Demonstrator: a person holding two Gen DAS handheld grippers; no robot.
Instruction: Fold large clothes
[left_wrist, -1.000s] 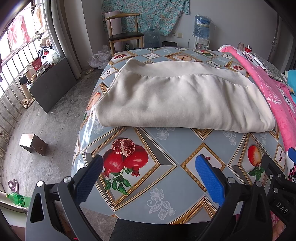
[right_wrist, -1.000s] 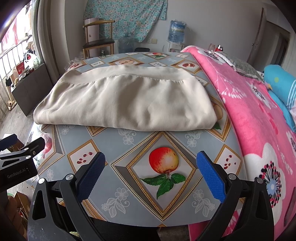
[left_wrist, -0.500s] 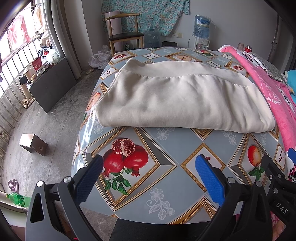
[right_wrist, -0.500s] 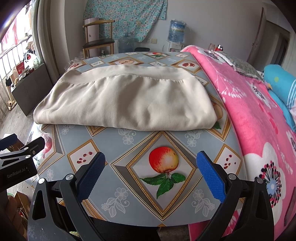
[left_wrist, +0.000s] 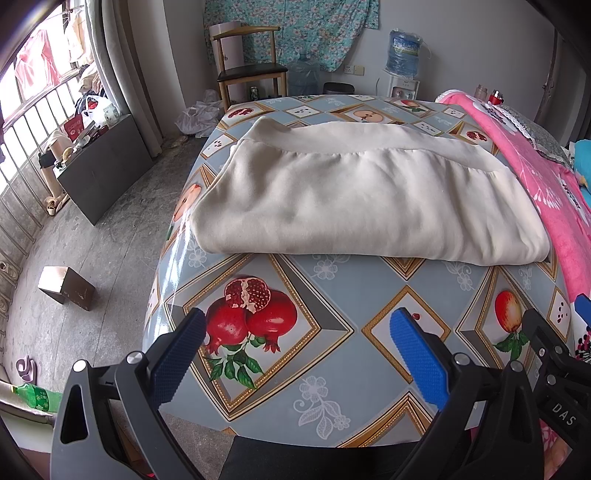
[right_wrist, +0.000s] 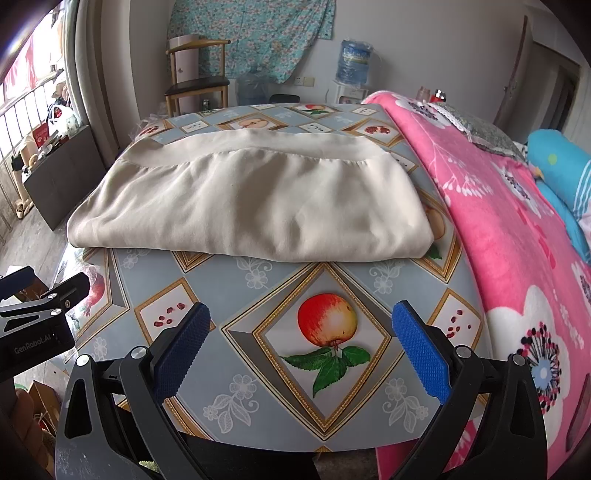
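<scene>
Across mid-frame, the folded cream fleece garment (left_wrist: 369, 199) lies flat on the fruit-patterned oilcloth table (left_wrist: 332, 332), its near edge well apart from your grippers. Your left gripper (left_wrist: 295, 354) and right gripper (right_wrist: 301, 350) gape wide over bare tablecloth, holding nothing.

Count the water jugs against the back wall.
2: one water jug sits upside down on the dispenser; another water jug stands on the floor beside the chair. Others may be hidden behind the table.
</scene>
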